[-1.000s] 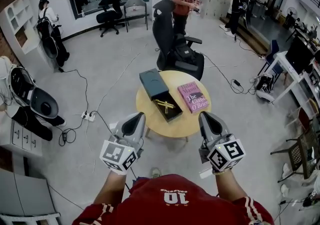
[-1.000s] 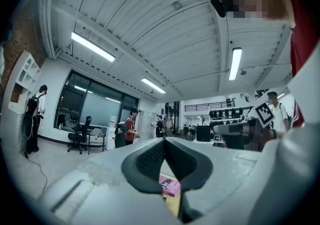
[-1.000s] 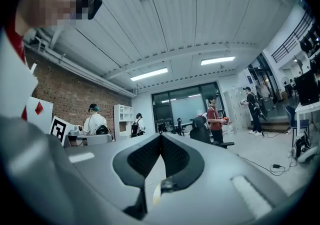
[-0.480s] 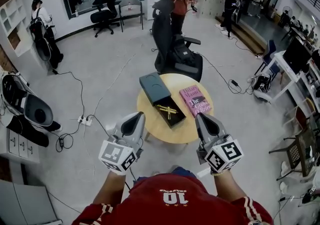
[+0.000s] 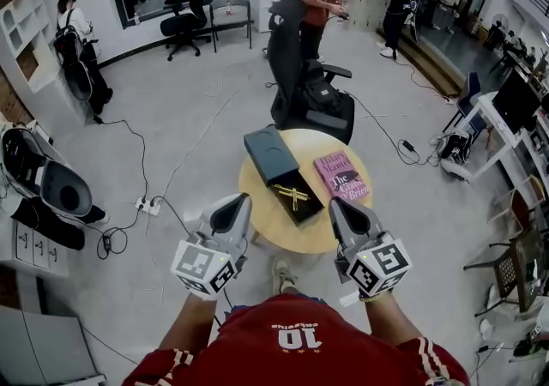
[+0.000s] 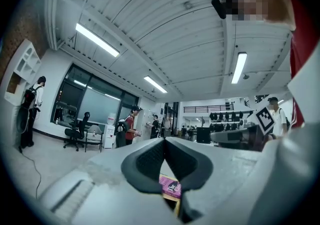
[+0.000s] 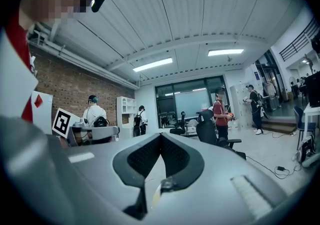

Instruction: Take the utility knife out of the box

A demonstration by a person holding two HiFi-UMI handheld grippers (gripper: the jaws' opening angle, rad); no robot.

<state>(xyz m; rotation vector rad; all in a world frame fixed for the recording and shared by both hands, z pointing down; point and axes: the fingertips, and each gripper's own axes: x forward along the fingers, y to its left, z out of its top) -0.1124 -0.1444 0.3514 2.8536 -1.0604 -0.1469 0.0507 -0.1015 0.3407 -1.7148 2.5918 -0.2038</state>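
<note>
An open dark box [image 5: 296, 199] lies on the round wooden table [image 5: 326, 232], with its lid [image 5: 269, 153] beside it at the far left. Inside the box rests a gold-coloured utility knife [image 5: 291, 196]. My left gripper [image 5: 238, 202] hangs shut and empty over the floor just left of the table's near edge. My right gripper [image 5: 337, 205] is shut and empty above the table's near edge, a little right of the box. In the left gripper view, the shut left gripper [image 6: 164, 140] points level, and the right gripper [image 7: 160, 135] does so in the right gripper view.
A pink book [image 5: 341, 177] lies on the table right of the box. A black office chair [image 5: 300, 84] stands just behind the table. Cables and a power strip [image 5: 147, 203] run across the floor at left. Several people stand at the far wall and at left.
Both grippers have come closer to the table, still shut. The table and box now sit nearer to the fingertips in the head view.
</note>
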